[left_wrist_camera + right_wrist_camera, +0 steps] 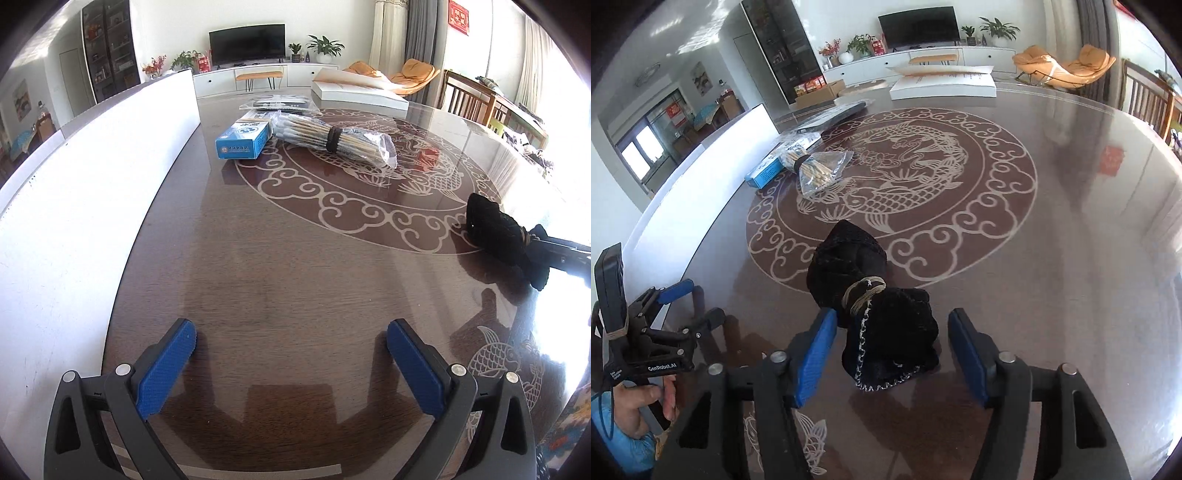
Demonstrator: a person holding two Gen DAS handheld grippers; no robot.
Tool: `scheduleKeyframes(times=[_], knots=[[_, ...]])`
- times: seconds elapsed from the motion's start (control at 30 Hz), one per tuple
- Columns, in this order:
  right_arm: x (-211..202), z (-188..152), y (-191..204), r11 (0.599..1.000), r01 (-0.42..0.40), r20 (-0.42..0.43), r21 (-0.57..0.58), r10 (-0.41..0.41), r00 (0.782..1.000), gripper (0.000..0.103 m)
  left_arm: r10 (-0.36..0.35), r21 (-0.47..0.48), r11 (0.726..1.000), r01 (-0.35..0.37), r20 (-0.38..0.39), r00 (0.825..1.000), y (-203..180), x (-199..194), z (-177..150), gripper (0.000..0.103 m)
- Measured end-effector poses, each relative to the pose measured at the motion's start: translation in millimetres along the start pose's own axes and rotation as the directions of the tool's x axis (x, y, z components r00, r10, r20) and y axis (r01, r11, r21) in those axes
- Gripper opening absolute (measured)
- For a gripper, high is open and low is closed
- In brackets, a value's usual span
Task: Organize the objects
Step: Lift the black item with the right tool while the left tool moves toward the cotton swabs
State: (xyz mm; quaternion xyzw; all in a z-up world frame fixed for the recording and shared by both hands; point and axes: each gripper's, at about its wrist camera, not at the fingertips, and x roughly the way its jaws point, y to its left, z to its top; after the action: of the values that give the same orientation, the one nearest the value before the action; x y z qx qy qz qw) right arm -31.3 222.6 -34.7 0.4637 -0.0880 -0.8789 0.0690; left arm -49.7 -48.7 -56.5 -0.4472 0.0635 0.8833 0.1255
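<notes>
Dark wood table (295, 266) with a pale fish pattern fills both views. Right tongs (892, 354) stand open, the black cloth pouch (871, 310) lying on the table between the pads, apart from the right one. Left tongs (291, 365) gape over bare wood. Farther off, left, a bagged bundle of sticks (332, 136) leans on a blue box (242, 142).

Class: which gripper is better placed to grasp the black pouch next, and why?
Right. The black pouch lies between the right gripper's open jaws; the left gripper hangs open over bare table.
</notes>
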Motion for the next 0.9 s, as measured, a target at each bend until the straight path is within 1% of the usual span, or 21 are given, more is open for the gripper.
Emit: scheduleKeyframes(times=[0.03, 0.1, 0.2, 0.23, 0.3, 0.37, 0.43, 0.57, 0.7, 0.73, 0.8, 0.9], knots=[[-5.7, -1.9, -4.2, 1.0, 0.015, 0.021, 0.005, -0.016, 1.0, 0.087, 0.0, 0.0, 1.0, 0.0, 0.0, 1.0, 0.1, -0.1, -0.1, 0.103], [-12.5, -4.4, -12.6, 0.999, 0.04, 0.059, 0.017, -0.041, 0.997, 0.088, 0.0, 0.0, 1.0, 0.0, 0.0, 1.0, 0.1, -0.1, -0.2, 0.103], [-10.0, -4.8, -15.2, 0.998, 0.057, 0.053, 0.008, -0.058, 0.997, 0.088, 0.0, 0.0, 1.0, 0.0, 0.0, 1.0, 0.0, -0.1, -0.1, 0.103], [-6.3, -3.8, -12.9, 0.999, 0.043, 0.042, -0.011, -0.042, 0.998, 0.088, 0.0, 0.0, 1.0, 0.0, 0.0, 1.0, -0.1, 0.0, 0.0, 0.103], [-5.4, -2.1, 1.5, 0.996, 0.017, 0.03, -0.084, -0.015, 0.999, 0.088, 0.0, 0.0, 1.0, 0.0, 0.0, 1.0, 0.1, -0.2, -0.3, 0.103], [-4.4, -1.3, 19.1, 0.985, 0.016, 0.027, -0.171, -0.012, 1.0, 0.089, 0.0, 0.0, 1.0, 0.0, 0.0, 1.0, 0.1, -0.1, -0.4, 0.103], [2.6, 2.9, 33.1, 0.972, 0.038, 0.015, -0.231, -0.036, 0.999, 0.095, 0.0, 0.0, 1.0, 0.0, 0.0, 1.0, 0.0, 0.0, -0.4, 0.103], [28.6, 8.7, 44.0, 0.96, 0.063, -0.027, -0.274, -0.073, 0.997, 0.095, 0.0, 0.0, 1.0, 0.0, 0.001, 1.0, 0.0, 0.1, -0.6, 0.103], [47.8, 11.8, 42.6, 0.958, 0.089, -0.046, -0.274, -0.106, 0.993, 0.095, 0.0, 0.0, 1.0, 0.0, 0.001, 1.0, 0.0, 0.3, -0.8, 0.103], [48.5, 12.9, 39.7, 0.961, 0.094, -0.039, -0.258, -0.107, 0.993, 0.095, 0.0, -0.001, 1.0, 0.0, 0.001, 1.0, -0.2, 0.5, -0.6, 0.103], [48.4, 16.2, 31.2, 0.968, 0.131, -0.024, -0.216, -0.139, 0.99, 0.095, 0.0, -0.001, 1.0, 0.0, 0.001, 1.0, -0.1, 0.6, -0.8, 0.103], [47.0, 20.9, 10.9, 0.974, 0.186, -0.015, -0.128, -0.189, 0.982, 0.102, 0.0, 0.0, 1.0, 0.0, 0.002, 1.0, -0.1, 0.7, -0.8, 0.103]])
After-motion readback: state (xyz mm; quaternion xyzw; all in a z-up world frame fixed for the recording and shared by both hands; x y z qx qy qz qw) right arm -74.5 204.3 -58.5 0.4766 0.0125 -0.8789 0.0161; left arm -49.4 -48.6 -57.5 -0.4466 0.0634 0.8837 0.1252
